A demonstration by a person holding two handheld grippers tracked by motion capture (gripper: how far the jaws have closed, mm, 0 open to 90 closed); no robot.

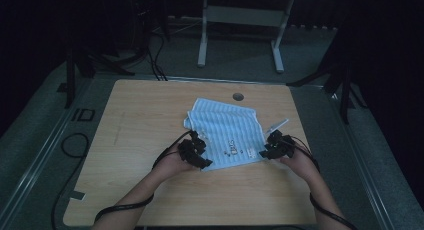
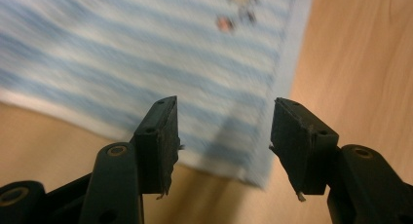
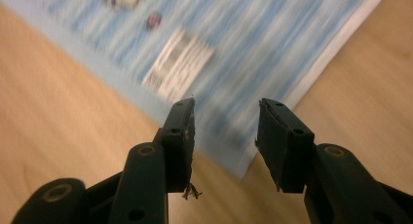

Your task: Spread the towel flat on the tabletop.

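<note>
1. Table (image 1: 150, 190): wood top, a striped towel (image 1: 227, 130) lies right of centre, partly folded, far edge rumpled.
2. Towel's near corners are flanked by the left gripper (image 1: 196, 153) and right gripper (image 1: 275, 146).
3. Left jaws stand apart above the near-left corner (image 2: 253, 170); nothing is pinched.
4. Right jaws likewise apart over the other near corner (image 3: 241, 168), beside the label (image 3: 178, 65).
5. Judgement: each corner should be centred between the pads before closing, and both lifted evenly, so the fold stays square.

The towel (image 1: 225, 134) lies on the table (image 1: 140, 120), a bit right of centre. Left gripper (image 1: 196, 155) sits at the towel's near left corner, right gripper (image 1: 276, 146) at its near right corner, both just above the towel.
</note>
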